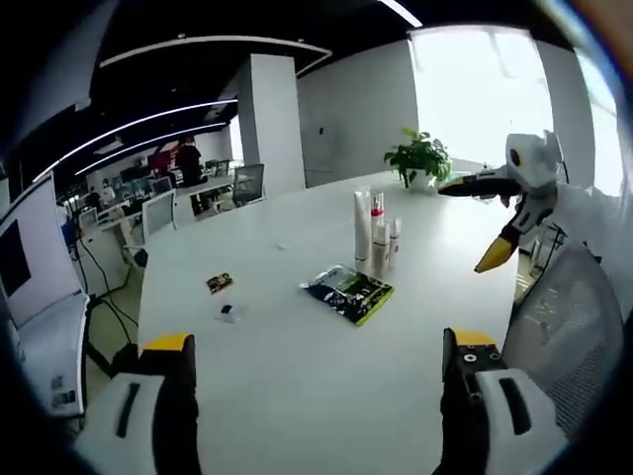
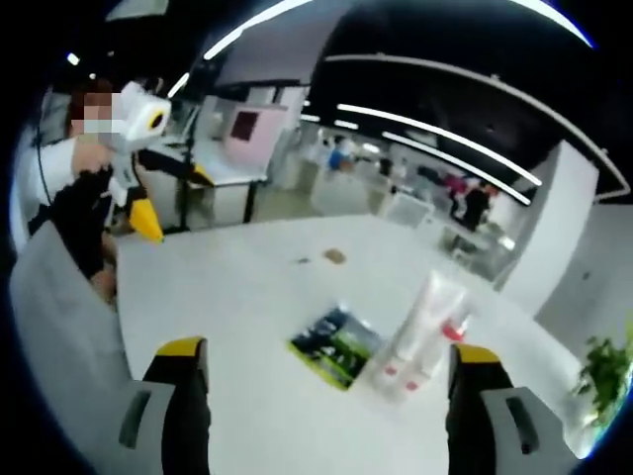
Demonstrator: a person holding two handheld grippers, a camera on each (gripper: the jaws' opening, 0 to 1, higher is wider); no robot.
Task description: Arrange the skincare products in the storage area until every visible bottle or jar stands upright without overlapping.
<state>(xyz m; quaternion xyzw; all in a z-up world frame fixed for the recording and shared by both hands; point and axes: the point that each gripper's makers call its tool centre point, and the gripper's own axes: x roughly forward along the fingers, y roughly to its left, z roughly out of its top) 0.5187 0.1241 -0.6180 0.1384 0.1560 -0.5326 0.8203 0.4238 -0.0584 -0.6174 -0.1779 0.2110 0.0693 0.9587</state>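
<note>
Both tools are held well back from the work with nothing grasped. The left gripper (image 1: pixel 316 371) is seen with jaws spread wide over bare table (image 1: pixel 287 396). The right gripper (image 2: pixel 326 381) is likewise released, its jaws parted. It is also seen in the left gripper view (image 1: pixel 495 213), raised off to the side.

The bottles (image 1: pixel 374 236) are clustered upright near the table's middle, just beside a dark green packet (image 1: pixel 347 292) lying flat. A tall white tube and shorter bottles with red trim are packed so close that contact between them cannot be ruled out.

The approach is best made slowly and from one side, with a single outer bottle taken low on its body. The slim tubes are judged tippy, so neighbours should not be brushed.
</note>
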